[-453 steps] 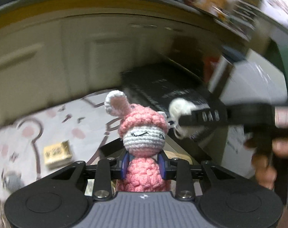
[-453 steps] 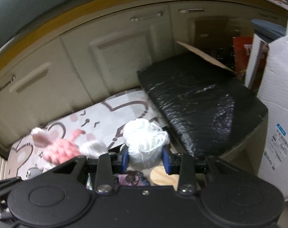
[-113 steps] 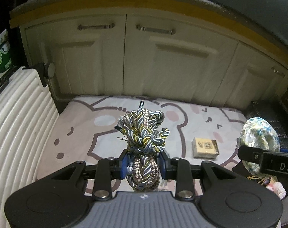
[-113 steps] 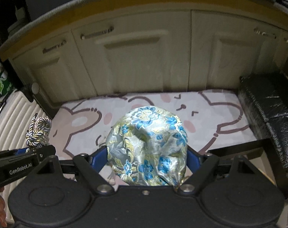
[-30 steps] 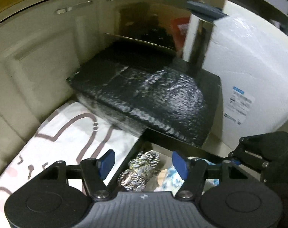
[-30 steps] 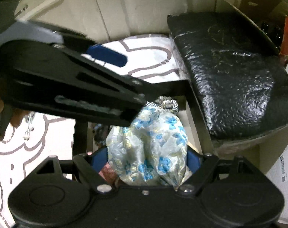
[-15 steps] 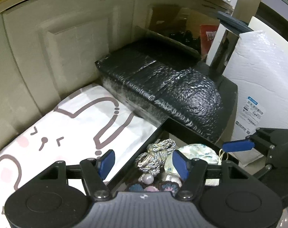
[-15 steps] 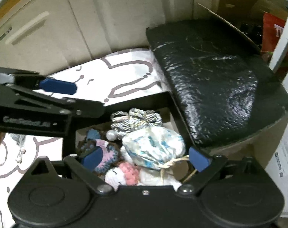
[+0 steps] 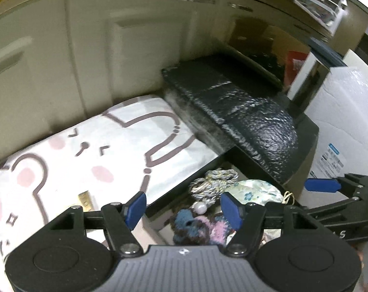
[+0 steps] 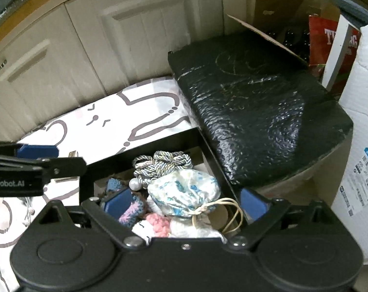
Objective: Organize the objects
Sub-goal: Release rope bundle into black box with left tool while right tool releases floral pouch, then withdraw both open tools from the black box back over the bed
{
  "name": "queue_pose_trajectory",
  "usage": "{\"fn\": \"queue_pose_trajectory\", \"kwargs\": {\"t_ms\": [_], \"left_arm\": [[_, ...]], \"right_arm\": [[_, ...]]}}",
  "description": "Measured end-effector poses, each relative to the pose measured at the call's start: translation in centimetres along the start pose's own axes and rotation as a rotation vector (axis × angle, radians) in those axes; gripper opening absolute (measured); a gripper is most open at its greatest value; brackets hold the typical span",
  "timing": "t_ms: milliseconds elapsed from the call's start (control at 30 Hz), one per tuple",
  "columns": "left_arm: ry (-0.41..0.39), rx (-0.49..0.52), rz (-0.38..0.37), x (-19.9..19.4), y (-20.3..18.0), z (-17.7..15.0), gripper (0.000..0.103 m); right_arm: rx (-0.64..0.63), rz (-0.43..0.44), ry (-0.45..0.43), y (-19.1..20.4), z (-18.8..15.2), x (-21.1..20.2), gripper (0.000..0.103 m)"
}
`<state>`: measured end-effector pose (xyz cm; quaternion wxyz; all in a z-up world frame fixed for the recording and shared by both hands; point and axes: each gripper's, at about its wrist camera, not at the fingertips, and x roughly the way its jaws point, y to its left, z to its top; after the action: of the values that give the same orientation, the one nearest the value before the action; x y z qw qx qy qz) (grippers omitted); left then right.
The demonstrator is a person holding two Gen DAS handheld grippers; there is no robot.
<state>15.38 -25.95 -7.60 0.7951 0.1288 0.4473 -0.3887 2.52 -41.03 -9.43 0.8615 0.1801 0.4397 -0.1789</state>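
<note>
Inside the box (image 10: 209, 155) your pouch (image 10: 184, 191) and cord (image 10: 162, 163) lie released; both grippers' fingers (image 10: 117, 200) gape empty; a tile (image 9: 84, 199) at nine o'clock remains.

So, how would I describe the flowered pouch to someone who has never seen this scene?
Find the black-rimmed box beside the cartoon-printed mat. Inside, before the twisted cord bundle, lies the flowered pouch. It alone is shiny white-and-blue fabric, tied with beige string.

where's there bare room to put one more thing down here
Freest is the cartoon-print sheet, between the cupboard doors and the black box's rim; only a small tan block lies there. The box is crowded: cord bundle, floral pouch, crochet toys.
</note>
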Motion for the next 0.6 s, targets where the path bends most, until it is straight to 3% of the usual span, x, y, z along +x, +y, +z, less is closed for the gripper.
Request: {"fn": "queue_pose_trajectory", "kwargs": {"t_ms": [133, 400, 600], "left_arm": [[-0.02, -0.036, 0.033, -1.5, 0.6, -0.7, 0.077], [-0.048, -0.073, 0.089, -4.0, 1.4, -2.0, 0.08], [-0.068, -0.107, 0.117, -5.5, 2.0, -3.3, 0.091]], "right_arm": [[0.01, 0.005, -0.017, 0.1, -0.1, -0.8, 0.098], [0.005, -0.004, -0.05, 0.6, -0.4, -2.4, 0.098], [-0.009, -0.012, -0.069, 1.1, -0.7, -3.4, 0.098]]}}
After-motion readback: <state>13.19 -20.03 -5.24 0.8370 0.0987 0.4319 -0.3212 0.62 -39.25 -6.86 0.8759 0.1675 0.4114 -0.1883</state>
